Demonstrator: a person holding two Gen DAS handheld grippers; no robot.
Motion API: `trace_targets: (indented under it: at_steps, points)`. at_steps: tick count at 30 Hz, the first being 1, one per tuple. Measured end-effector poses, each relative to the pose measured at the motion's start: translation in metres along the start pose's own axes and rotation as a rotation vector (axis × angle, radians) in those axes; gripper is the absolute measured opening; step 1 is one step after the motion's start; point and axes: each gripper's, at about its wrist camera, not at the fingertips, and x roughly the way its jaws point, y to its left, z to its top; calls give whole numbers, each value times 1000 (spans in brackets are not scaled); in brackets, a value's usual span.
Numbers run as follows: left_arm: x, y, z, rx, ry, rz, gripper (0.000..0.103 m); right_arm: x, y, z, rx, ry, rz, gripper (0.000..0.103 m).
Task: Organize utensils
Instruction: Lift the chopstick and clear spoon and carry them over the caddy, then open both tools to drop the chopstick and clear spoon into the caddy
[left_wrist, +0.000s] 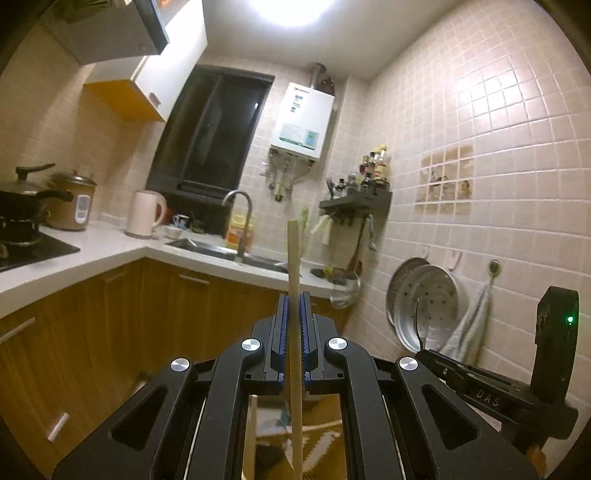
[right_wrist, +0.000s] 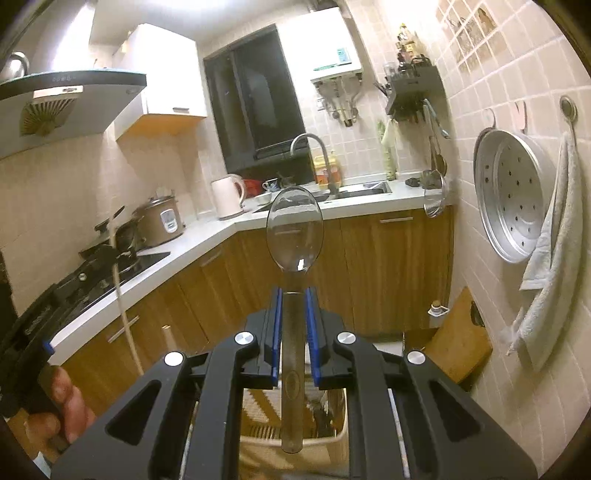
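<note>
A: What is each gripper holding?

B: The left gripper (left_wrist: 294, 295) is clamping one wooden stick (left_wrist: 294, 280), its jaws closed to the stick's narrow width; the stick is standing upright, rising past the tips. The right gripper (right_wrist: 294, 291) is gripping one clear plastic spoon (right_wrist: 294, 229) by its handle, jaws closed against it, the oval bowl pointing up. Both utensils are hanging in the air in front of the cabinets.

A: And the room around them?

B: An L-shaped white counter (left_wrist: 110, 247) is running over wooden cabinets (left_wrist: 166, 306); pale square tiles are covering the walls. One steel sink (left_wrist: 207, 247) with a curved tap is sitting below a dark window (left_wrist: 210, 136). One kettle (left_wrist: 144, 214) and one rice cooker (left_wrist: 72, 203) are standing on the counter. A perforated metal tray (right_wrist: 513, 195) and one towel (right_wrist: 550, 251) are hanging side by side. A slatted basket (right_wrist: 332, 443) is lying below the right gripper.
</note>
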Motion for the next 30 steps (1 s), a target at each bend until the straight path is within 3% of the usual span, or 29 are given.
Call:
trace_targets:
  at_steps: [15,27,30]
  points:
    - [27,20,-29,-4,-4,65,4,34,6,-29,-70,-82,-105,11]
    - [23,19,-49,74,46,57,5,36,-3,-48,-77,-56,-100,11]
    - [19,22,-53,105,70,67,16,31,-5,-51,-91,-27,-88,13]
